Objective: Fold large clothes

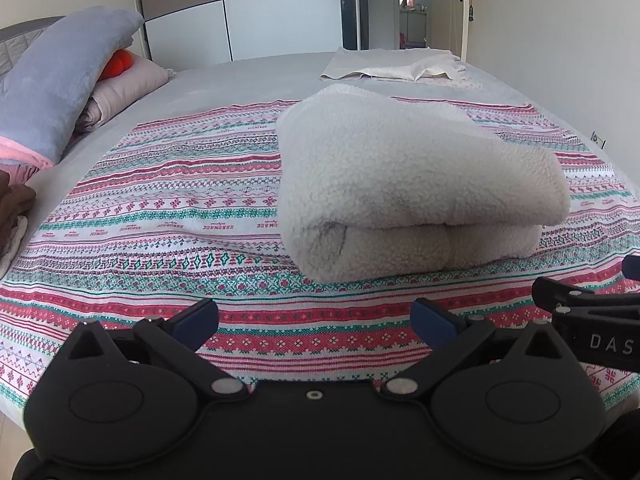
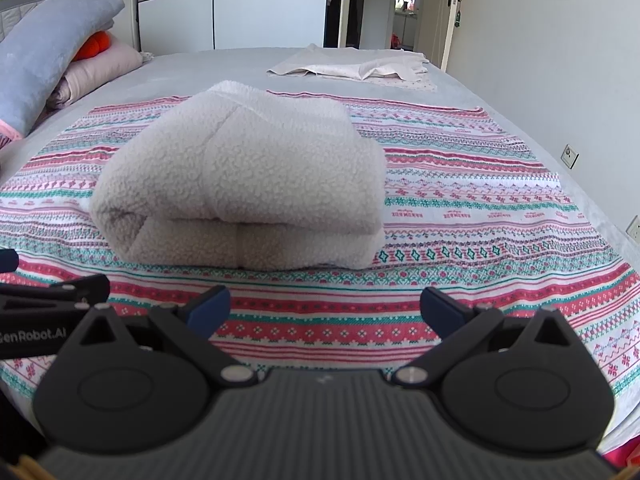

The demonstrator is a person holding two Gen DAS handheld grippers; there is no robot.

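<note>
Two grippers, left gripper (image 1: 315, 319) and right gripper (image 2: 325, 308), both spread wide and empty, folded fleece garment (image 2: 244, 184) lying apart on patterned cloth (image 2: 480, 216)

Folded fleece (image 1: 416, 184) atop patterned cloth (image 1: 168, 208)

Nubbly white fleece garment (image 1: 416, 184) on smooth woven patterned cloth (image 1: 168, 216).
</note>
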